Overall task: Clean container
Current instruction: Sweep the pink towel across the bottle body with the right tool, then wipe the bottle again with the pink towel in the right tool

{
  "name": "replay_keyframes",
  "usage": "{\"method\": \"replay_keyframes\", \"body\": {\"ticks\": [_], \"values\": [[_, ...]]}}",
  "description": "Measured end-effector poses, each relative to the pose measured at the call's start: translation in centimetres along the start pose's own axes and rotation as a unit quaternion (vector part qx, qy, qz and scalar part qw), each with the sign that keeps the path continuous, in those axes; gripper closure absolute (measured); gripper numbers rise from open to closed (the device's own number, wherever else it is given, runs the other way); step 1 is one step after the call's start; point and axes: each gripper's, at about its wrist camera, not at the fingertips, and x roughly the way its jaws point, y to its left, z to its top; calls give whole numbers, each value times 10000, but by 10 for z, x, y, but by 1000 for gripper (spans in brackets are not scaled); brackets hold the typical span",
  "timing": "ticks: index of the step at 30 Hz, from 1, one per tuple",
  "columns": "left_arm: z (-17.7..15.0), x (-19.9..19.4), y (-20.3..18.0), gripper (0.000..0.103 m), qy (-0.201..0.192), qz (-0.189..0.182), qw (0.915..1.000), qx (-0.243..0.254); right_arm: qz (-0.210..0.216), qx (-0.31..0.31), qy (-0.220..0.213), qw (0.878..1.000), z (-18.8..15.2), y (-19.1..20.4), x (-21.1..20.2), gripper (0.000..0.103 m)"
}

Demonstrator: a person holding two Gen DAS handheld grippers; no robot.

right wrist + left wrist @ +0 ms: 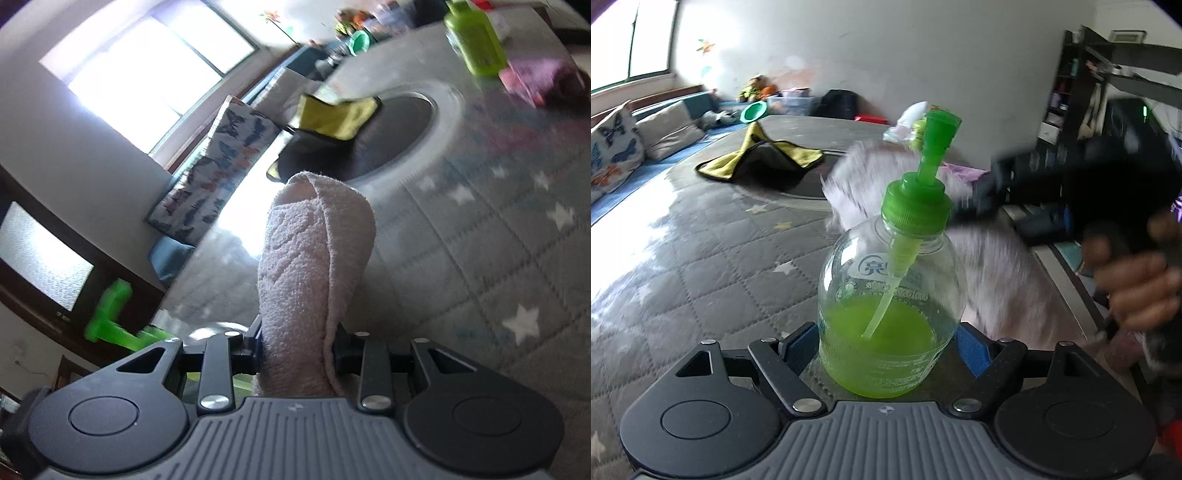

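bottle point(886, 295) pinched in left gripper point(886, 345); right gripper point(295, 347) clamps towel point(314, 258) beside it.

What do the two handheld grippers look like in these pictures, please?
Both look alike. The left gripper has a grey ribbed body, two round black housings, black linkage bars with silver pivots and blue pads on its fingers. The right gripper has the same grey ribbed body and black links; its pads are hidden.
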Motion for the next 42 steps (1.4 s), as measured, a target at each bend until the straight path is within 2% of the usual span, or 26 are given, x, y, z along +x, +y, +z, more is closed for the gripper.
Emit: {"method": "replay_keyframes", "body": {"ticks": [4,6,13,17,23,27,33,42], "values": [[0,2,-2,20,-22,-139,9997,220,427,-109,-119,9990,12,15,-10,70],[0,5,-1,20,-17,-165,9995,255,499,-133,-81,9986,17,19,-7,70],[-2,9,-3,21,19,-115,9984,549,295,-88,51,9995,21,12,14,70],[-2,11,-1,21,5,-125,9987,503,-8,20,194,9998,14,-4,24,70],[-2,12,1,21,14,-126,9992,369,-206,261,409,9986,-1,-28,37,70],[-1,11,-1,20,16,-42,9998,182,-186,289,370,9987,-6,-32,33,70],[-3,6,-4,20,12,70,10000,8,-377,70,292,9988,-15,-26,27,70],[-6,0,-1,21,3,-47,9998,177,-374,64,279,9989,-20,-19,9,70]]}}
